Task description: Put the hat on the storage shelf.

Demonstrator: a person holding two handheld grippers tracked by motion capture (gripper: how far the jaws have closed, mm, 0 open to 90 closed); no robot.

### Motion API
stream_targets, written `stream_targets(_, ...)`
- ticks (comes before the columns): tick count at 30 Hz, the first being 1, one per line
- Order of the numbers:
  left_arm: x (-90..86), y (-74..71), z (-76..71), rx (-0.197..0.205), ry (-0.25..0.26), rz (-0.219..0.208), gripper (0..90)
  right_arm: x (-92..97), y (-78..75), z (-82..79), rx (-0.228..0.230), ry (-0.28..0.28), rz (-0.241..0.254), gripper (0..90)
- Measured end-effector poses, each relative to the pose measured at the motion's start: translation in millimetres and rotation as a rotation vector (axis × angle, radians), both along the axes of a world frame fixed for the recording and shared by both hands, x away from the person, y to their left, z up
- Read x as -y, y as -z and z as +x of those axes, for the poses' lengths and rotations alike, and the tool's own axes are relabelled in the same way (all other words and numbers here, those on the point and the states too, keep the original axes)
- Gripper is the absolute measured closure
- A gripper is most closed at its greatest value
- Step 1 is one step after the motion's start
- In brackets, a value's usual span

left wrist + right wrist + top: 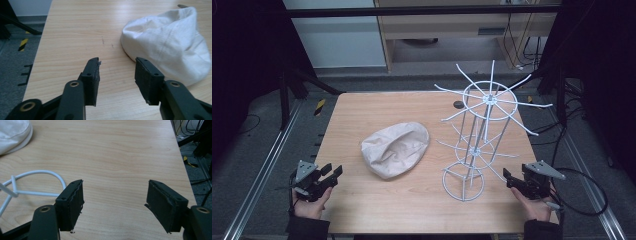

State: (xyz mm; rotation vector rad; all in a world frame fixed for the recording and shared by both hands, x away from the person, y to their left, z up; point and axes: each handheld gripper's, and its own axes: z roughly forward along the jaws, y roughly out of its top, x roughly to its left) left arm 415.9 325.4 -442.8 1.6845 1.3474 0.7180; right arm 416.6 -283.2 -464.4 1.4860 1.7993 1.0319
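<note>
A crumpled white cloth cap [395, 149] lies at the middle of the wooden table [362, 110]. To its right stands a white wire rack [479, 135] with spokes at two levels and a ring base [463, 186]. My left gripper [332, 174] rests open at the table's front left corner, held by a hand, with the cap [172, 42] ahead and to the right of its jaws [117, 75]. At the front right my right gripper [508, 177] is open too, beside the rack's base ring [32, 182], nothing between its fingers [115, 202].
A small dark disc [458, 104] lies on the table behind the rack. Metal rails [267, 165] run along both sides of the table, with cables [587, 195] on the floor at right. Bare wood lies in front of the cap.
</note>
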Motion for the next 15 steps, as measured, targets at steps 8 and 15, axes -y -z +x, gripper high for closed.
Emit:
stream_targets(8, 23.3, -11.6, -2.5, 0.005, 0.101, 0.043, 63.3, 3.3, 5.7, -6.5, -0.036, -0.014, -0.008, 34.7)
stream_targets(15, 34.4, -27.5, 7.3, 0.03, 0.177, 0.085, 59.6, 0.4, 8.7, -14.9, -0.047, -0.03, -0.02, 35.2)
